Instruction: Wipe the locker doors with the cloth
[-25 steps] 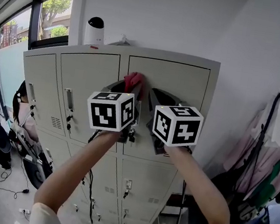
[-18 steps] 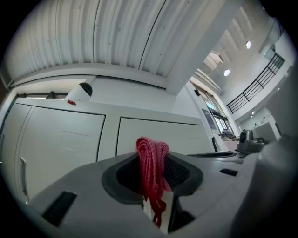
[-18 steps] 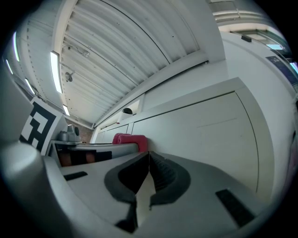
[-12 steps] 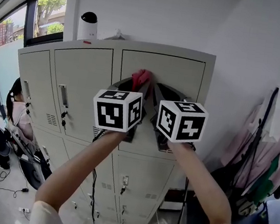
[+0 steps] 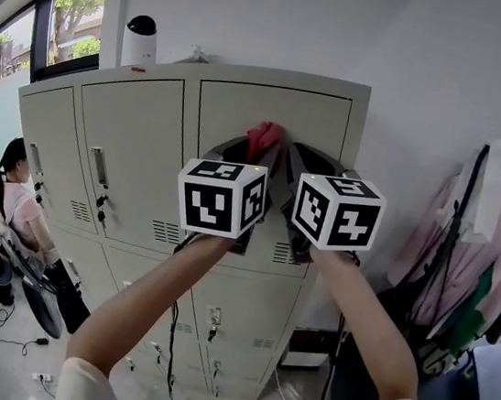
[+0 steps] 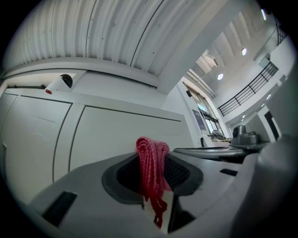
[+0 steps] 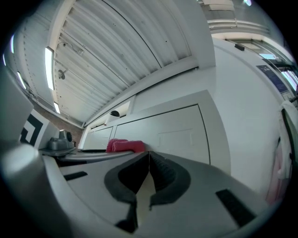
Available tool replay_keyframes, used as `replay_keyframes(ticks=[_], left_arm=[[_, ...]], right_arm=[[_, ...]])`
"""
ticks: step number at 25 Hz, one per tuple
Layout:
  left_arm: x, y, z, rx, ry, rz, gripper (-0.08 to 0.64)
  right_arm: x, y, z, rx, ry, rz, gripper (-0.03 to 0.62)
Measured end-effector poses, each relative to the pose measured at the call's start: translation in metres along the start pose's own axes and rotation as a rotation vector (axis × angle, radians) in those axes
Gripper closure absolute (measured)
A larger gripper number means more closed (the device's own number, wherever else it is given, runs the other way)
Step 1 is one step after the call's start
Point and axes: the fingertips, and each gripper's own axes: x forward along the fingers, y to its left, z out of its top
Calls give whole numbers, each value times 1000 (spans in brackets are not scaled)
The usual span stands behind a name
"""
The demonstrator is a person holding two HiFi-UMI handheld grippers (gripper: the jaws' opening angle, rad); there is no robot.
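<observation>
A: Left claw (image 6: 152,160)?
B: Clamped on the cloth (image 5: 265,138). Red, folded, the bunch sticks up past the tips and a short tail hangs below.
A: Where's the cloth against the lockers?
B: In front of the top right door (image 5: 322,121), upper middle of it. No view shows whether it's touching or just off.
A: Right claw (image 7: 148,160)?
B: Jaws together, nothing in them. It sits just beside the left one and points at the same door.
A: What could go wrong?
B: Main one is that only a narrow fold stands proud of the tips. If the left claw tilts while pressing, the hard tips probably meet the paint instead of the fabric, so it scrapes and doesn't wipe.
A: Slip?
B: Possible. Drag across the panel pulls the fold sideways, and the cloth could work out of the pinch.
A: Anything else?
B: The empty right claw rides very near. A wide stroke could knock the two together, or its tips could hit the door. A stroke running left could also catch the handle (image 5: 100,167) on the next door.
</observation>
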Motion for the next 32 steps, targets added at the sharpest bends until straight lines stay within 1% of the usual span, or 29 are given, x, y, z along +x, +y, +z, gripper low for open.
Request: replay_keyframes(ticks=[15, 20, 23, 28, 32], left_arm=[[32, -78, -17, -46, 10, -151, 437], [40, -97, -22, -63, 12, -180, 437], [42, -104, -23, -69, 12, -186, 437], [34, -105, -21, -53, -16, -171, 437], [27, -96, -24, -80, -15, -158, 437]], right_arm=[[-42, -60, -3, -22, 19, -134, 591], [-53, -78, -8, -28, 35, -175, 591], [-57, -85, -12, -26, 46, -188, 591], [-66, -87, -12, -17, 43, -200, 591], [-69, -84, -12, -17, 41, -201, 591]])
